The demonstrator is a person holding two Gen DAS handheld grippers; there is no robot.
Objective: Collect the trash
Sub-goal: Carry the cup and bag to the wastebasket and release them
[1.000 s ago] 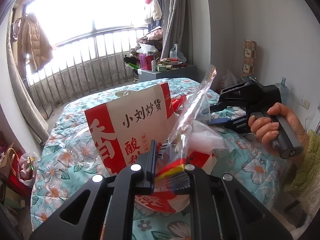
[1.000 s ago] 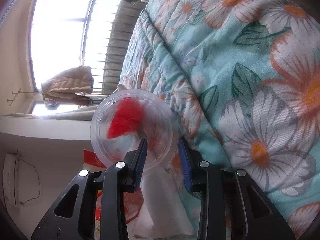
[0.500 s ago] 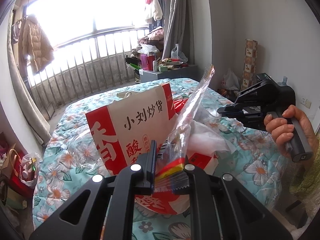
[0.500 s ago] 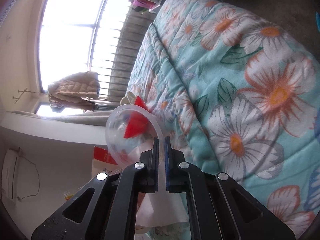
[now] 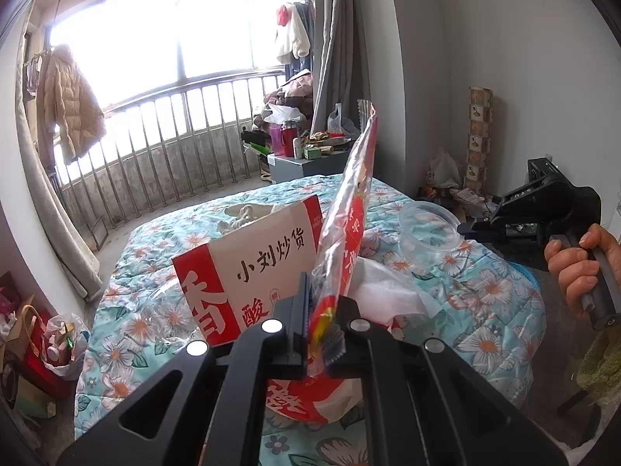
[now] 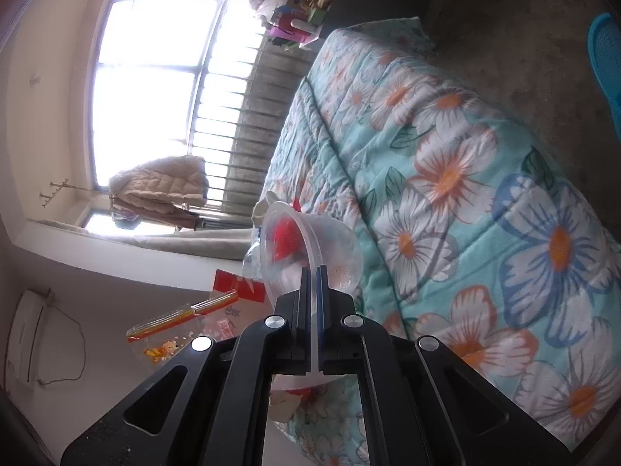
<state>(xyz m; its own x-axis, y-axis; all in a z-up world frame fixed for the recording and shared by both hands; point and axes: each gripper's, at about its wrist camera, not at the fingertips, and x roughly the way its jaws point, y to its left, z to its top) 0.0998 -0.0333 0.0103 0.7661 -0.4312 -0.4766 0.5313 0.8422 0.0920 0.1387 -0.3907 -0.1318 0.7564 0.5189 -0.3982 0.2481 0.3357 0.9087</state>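
paper bag point(image 5: 256, 268) and tissue point(image 5: 384, 291) crowd the near quilt point(image 5: 485, 310); far quilt lies open.

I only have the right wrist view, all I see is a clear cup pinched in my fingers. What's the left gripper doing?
Observer: The left gripper is shut on a clear snack wrapper that stands upright.
Operator: Where's my cup relative to the trash bag?
Observer: The plastic cup hangs above the bedspread, right of the red and white paper bag.
Operator: Anything under the cup?
Observer: A white tissue lies below, nearer the bag.
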